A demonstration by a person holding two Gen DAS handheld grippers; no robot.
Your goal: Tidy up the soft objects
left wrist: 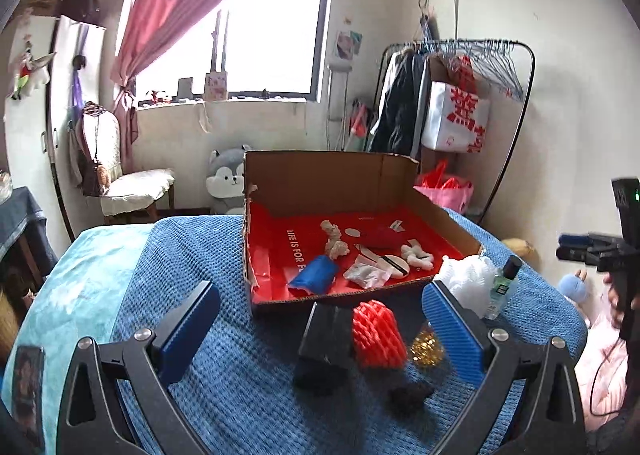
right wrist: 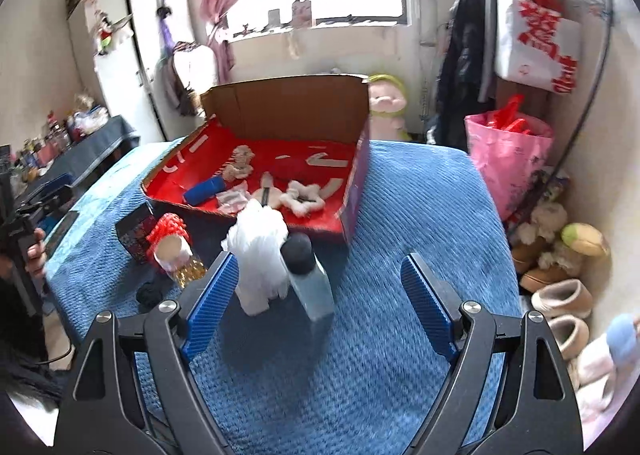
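Left wrist view first: the left gripper (left wrist: 320,329) stands wide open with nothing in it, above the blue blanket (left wrist: 224,383) of the bed. Between its blue pads lie a black box (left wrist: 326,335), a red foam net (left wrist: 378,335), a gold scrubber (left wrist: 427,347) and a dark fuzzy ball (left wrist: 408,395). These look gathered just in front of the cardboard box (left wrist: 332,183), probably so they can be sorted into it. Its red floor already holds a blue roll (left wrist: 314,275), white scrunchie (left wrist: 418,257), round pads and a beige knot. At the right edge a hand (left wrist: 620,295) holds the other tool.

Right wrist view: the right gripper (right wrist: 318,297) is open and empty too. A white bath puff (right wrist: 260,255), bunched and airy, leans against a clear bottle (right wrist: 312,287) with a black cap, both between the pads but untouched. My guess is the puff goes next.
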